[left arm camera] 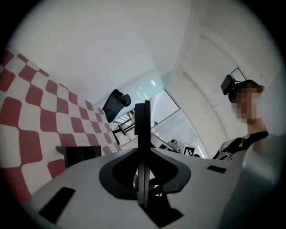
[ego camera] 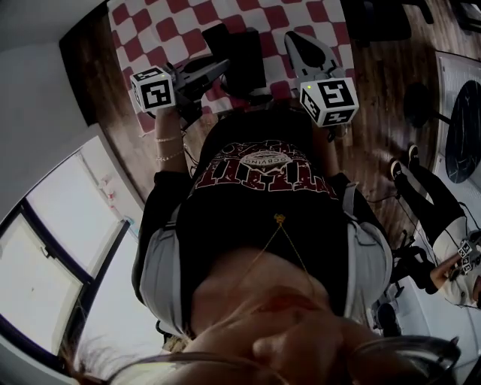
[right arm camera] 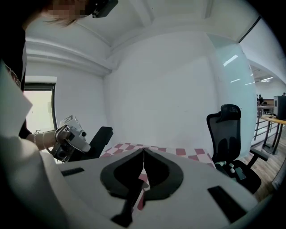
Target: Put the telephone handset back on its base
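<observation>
Only the head view shows the dark telephone point(ego camera: 239, 54) lying on the checked tablecloth point(ego camera: 150, 30) between the two claws, though handset and base cannot be told apart there. Their own views show the left gripper point(left arm camera: 143, 107) and the right gripper point(right arm camera: 143, 151) each with jaws pressed together on nothing. The right gripper view alone catches an office chair point(right arm camera: 230, 134).

Head camera looks steeply down; all views share the checkered table point(ego camera: 173, 30).

A black office chair point(right arm camera: 230, 134) stands beside the red-checked tablecloth point(ego camera: 173, 22).
</observation>
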{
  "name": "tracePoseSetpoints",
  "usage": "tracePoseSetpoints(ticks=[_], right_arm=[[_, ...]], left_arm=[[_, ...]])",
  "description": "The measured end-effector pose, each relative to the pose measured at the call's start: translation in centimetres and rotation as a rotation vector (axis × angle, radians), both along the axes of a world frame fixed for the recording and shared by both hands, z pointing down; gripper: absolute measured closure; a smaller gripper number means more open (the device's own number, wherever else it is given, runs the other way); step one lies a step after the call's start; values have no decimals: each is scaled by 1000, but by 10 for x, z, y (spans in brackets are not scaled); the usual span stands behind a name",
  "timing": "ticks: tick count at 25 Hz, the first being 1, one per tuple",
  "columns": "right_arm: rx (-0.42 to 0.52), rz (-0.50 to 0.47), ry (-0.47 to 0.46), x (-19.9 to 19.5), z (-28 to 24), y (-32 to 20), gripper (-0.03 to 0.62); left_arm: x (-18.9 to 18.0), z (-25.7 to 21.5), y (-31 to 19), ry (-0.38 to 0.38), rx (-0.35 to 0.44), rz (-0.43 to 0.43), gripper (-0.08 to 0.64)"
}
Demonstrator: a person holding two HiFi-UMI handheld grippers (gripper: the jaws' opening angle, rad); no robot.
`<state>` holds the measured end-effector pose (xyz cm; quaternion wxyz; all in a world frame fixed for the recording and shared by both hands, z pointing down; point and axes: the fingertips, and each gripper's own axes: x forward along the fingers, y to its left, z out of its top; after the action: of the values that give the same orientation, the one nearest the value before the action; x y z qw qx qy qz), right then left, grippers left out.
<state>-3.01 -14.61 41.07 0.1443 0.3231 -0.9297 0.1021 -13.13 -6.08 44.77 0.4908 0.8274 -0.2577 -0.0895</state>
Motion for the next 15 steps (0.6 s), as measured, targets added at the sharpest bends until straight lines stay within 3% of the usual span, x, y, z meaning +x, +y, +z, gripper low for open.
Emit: tracePoseSetpoints(ticks=[5, 15], right_arm=[[-18, 12, 12, 0, 8, 8, 572], [-38, 45, 19, -1, 19, 20, 572]], left_arm=[[-4, 18, 4, 21, -45, -9, 479], [-10, 56, 14, -44, -124, 49, 479]])
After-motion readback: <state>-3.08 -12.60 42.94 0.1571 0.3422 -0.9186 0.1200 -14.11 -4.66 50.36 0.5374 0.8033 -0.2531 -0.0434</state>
